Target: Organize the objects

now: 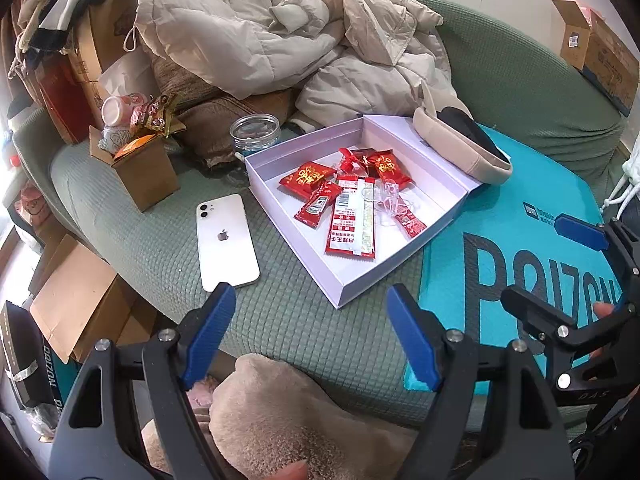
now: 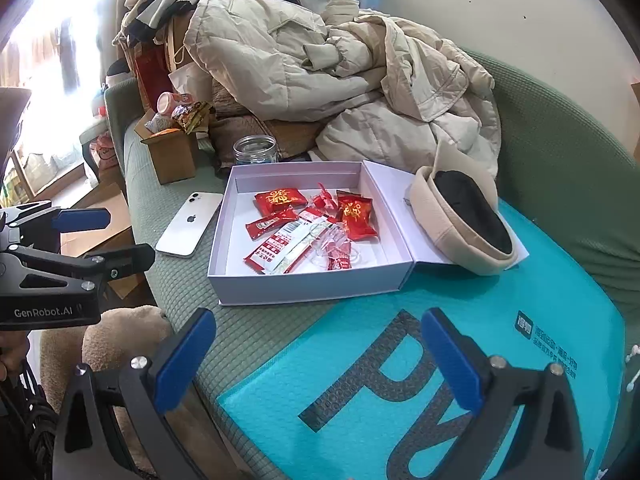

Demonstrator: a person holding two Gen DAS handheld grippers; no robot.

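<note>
Plainly both grippers hang empty over the green sofa [image 1: 288, 320], and the white box [image 2: 280, 284] serves as the landmark. The left gripper [image 1: 312, 340] stands with its blue pads wide apart, nothing between them, hovering near the box's front corner above bare cushion. The right gripper [image 2: 320, 360] is likewise spread wide and holds nothing; it hovers in front of the box, over the teal mailer bag [image 2: 460, 320] that lies against the box's front right side.

Behind the box a heap of beige padded jackets [image 1: 260, 32] covers the sofa back. A beige hat [image 2: 464, 224] with a dark lining rests on the box's opened lid [image 2: 394, 184], to the right of the tray. Left of the box a white phone [image 1: 226, 240] lies face down, just beside it. Farther left stands a small brown carton [image 1: 146, 172] stuffed with snacks. A glass jar [image 1: 255, 134] stands at the box's back corner.

Inside the box lie red snack packets [image 2: 280, 200], a long red and white sachet [image 1: 352, 220] and some clear plastic wrapping [image 2: 336, 240].
</note>
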